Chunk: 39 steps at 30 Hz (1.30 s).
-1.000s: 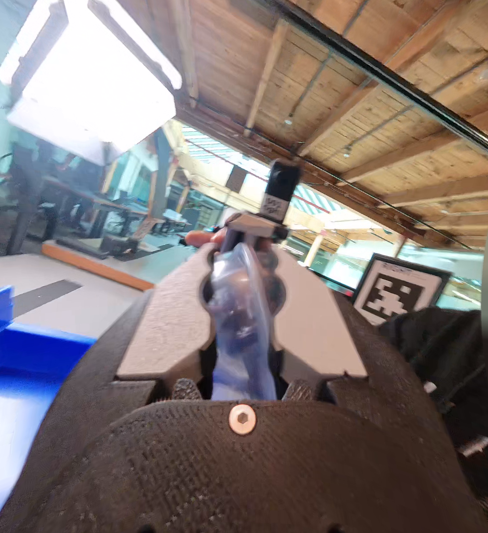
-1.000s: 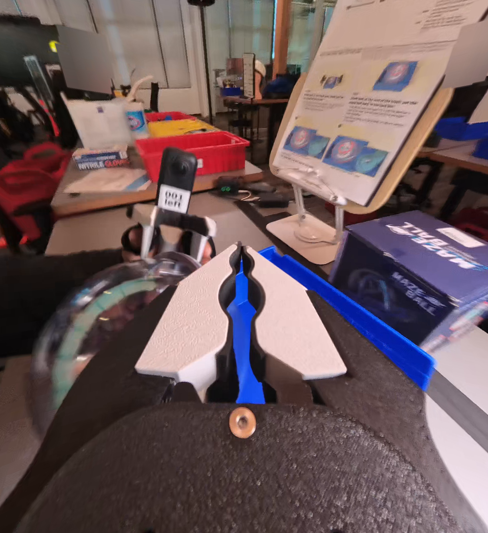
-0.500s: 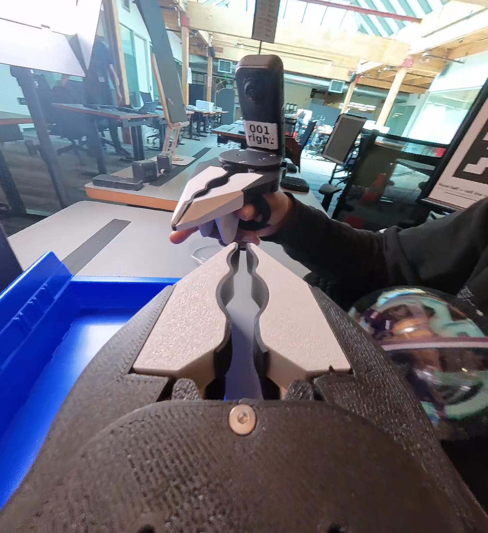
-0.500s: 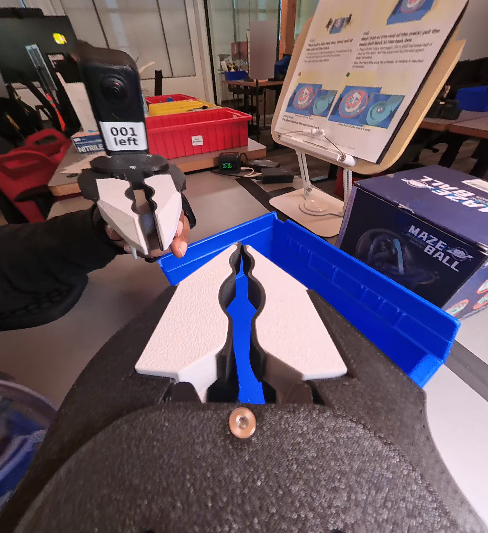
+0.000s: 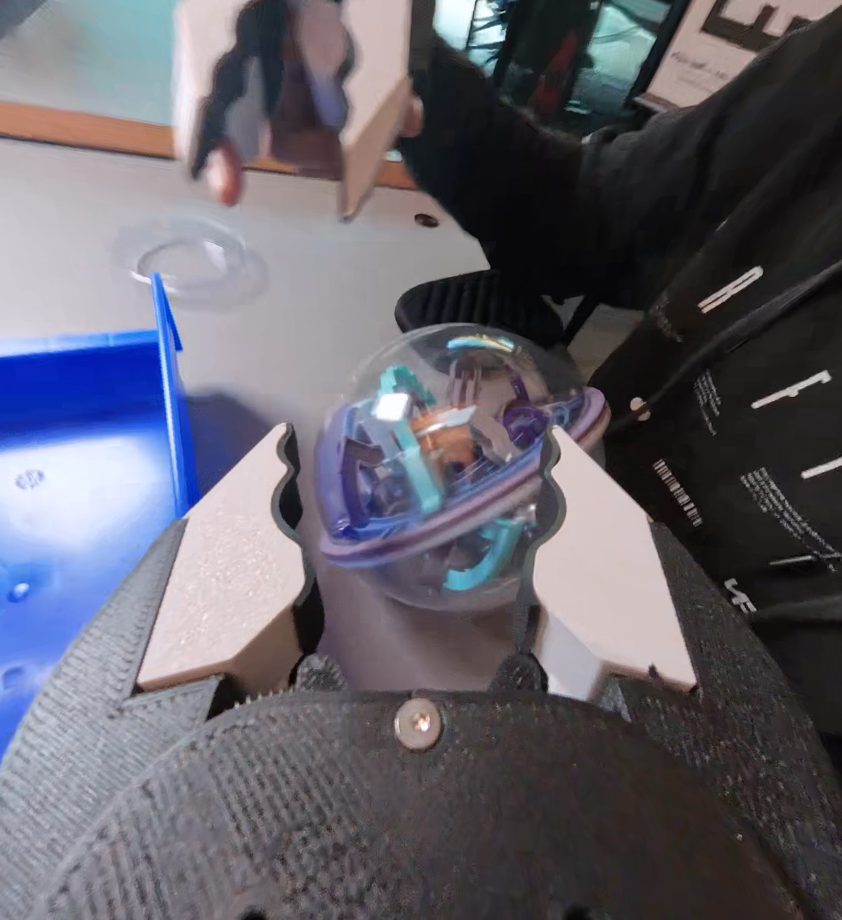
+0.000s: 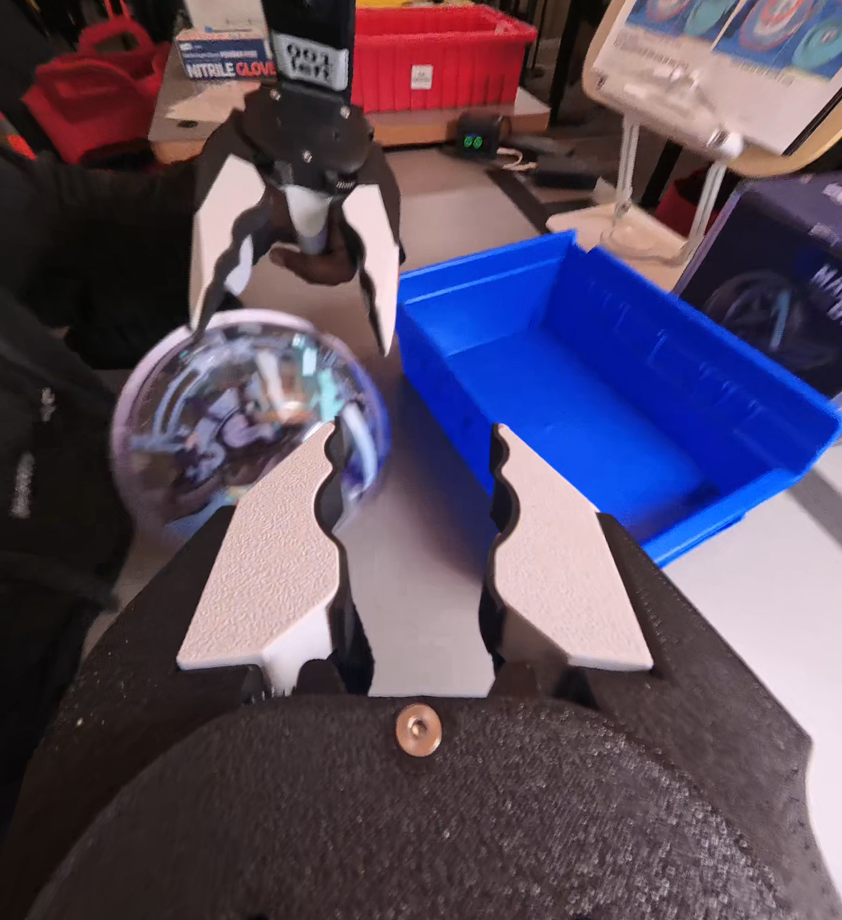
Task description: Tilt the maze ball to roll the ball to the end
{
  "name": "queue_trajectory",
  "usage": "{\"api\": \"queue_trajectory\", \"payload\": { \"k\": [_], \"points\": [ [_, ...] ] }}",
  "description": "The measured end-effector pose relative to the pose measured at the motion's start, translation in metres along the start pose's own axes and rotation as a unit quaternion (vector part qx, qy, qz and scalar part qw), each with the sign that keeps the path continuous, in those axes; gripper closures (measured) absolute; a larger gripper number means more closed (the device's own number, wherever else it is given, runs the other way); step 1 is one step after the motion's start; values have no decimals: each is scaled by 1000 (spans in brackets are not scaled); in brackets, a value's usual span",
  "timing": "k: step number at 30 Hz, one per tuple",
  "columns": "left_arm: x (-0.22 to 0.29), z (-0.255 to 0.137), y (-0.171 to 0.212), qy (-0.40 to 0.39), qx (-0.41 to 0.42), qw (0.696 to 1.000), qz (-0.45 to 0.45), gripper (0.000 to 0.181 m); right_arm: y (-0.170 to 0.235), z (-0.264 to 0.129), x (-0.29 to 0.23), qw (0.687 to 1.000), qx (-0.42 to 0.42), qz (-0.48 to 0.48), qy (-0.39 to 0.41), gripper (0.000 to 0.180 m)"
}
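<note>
Btwn spread left tongs [image 5: 419, 438]: clear plastic maze ball [image 5: 451, 473], ungripped; right tongs [image 6: 414, 433] spread, empty; blue plastic bin [image 6: 707, 358] beside.

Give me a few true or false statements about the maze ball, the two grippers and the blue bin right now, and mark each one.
1. The left gripper is open around the maze ball. True.
2. The right gripper is clamped on the ball. False: it is open and empty, with the ball off to its left side.
3. The blue bin holds the ball. False: the bin is empty; the ball is outside it.
4. A clear ring lies on the table beyond the bin. True.
</note>
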<state>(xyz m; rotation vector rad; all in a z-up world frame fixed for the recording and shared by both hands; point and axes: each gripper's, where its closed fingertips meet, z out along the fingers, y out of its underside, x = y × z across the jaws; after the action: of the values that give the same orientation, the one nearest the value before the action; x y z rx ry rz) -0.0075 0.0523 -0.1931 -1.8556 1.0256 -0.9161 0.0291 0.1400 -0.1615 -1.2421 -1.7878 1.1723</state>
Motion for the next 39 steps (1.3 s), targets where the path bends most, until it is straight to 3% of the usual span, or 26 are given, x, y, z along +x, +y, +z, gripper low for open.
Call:
{"api": "queue_trajectory", "payload": {
  "k": [4, 10, 13, 21, 25, 29, 39],
  "points": [
    [14, -9, 16, -21, 7, 1000, 3, 83, 51, -9, -52, 999, -40, 20, -4, 105],
    [29, -21, 34, -60, 3, 998, 0, 84, 99, 3, -101, 996, -72, 53, 5, 107],
    [37, -26, 41, -78, 4, 997, -1, 84, 98, 8, -105, 997, -62, 39, 24, 108],
    [45, -37, 71, -103, 34, 992, -68, 68, 86, 24, -138, 985, -30, 152, -76, 102],
    [59, -30, 90, -84, 36, 992, -89, 61, 80, 24, -152, 963, 5, 240, -120, 112],
    [66, -29, 97, -75, 50, 990, -113, 65, 77, 32, -156, 943, 28, 307, -128, 135],
    [69, -28, 99, -90, 61, 990, -86, 71, 75, 32, -143, 924, 57, 361, -113, 163]
  ]
}}
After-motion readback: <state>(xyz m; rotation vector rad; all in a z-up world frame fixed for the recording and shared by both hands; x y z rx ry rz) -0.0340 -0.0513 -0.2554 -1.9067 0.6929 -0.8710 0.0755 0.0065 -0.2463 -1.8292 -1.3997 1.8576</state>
